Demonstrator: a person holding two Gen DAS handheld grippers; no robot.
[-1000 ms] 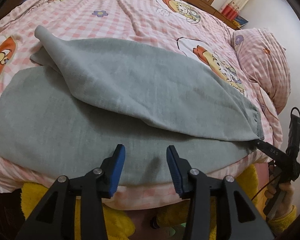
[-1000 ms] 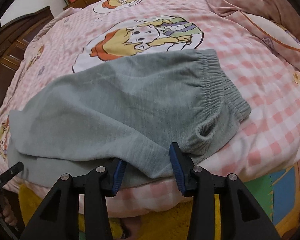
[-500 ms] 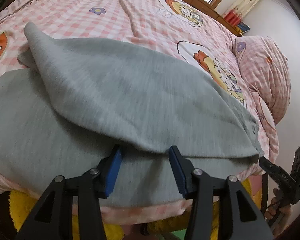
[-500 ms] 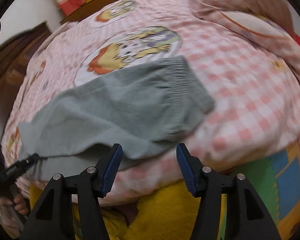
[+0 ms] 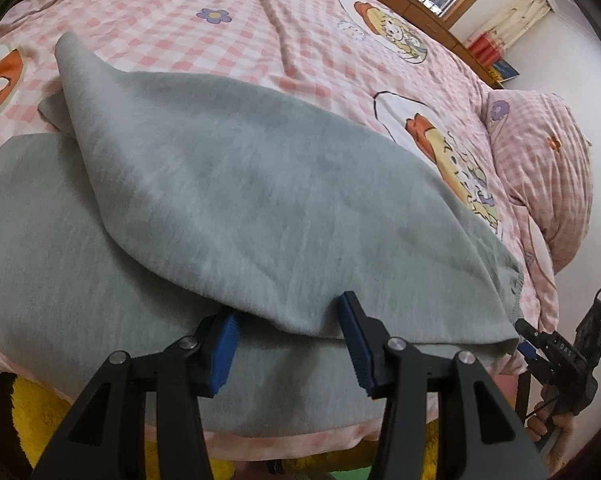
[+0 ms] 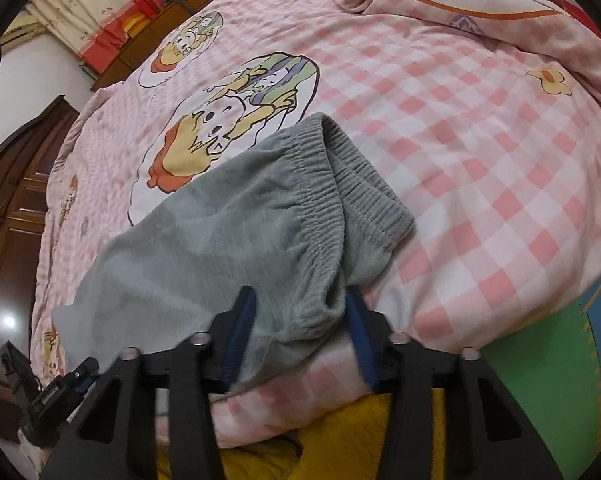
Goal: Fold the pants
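Observation:
Grey pants (image 5: 260,200) lie on the pink checked bed (image 5: 284,28), one layer folded over the other. My left gripper (image 5: 288,340) stands at the near edge. Its jaws are apart, and the hem of the upper layer droops loosely between them. In the right wrist view the elastic waistband (image 6: 364,184) lies bunched at the pants' right end. My right gripper (image 6: 298,328) straddles the near waistband corner and its jaws are closing, with cloth between them. Each gripper shows in the other's view: the right gripper (image 5: 524,338) at the pants' far right end, the left gripper (image 6: 82,376) low on the left.
A pink checked pillow (image 5: 540,168) is piled at the right end of the bed. A person's yellow fleece clothing (image 6: 340,440) presses against the bed's near edge. A green and blue floor mat (image 6: 540,380) lies to the right. Dark wooden furniture (image 6: 16,208) stands beyond the bed.
My left gripper moved forward until the upper layer's edge lies between its jaws. My right gripper rolled, widened, shifted along the waistband and now narrows around its near corner.

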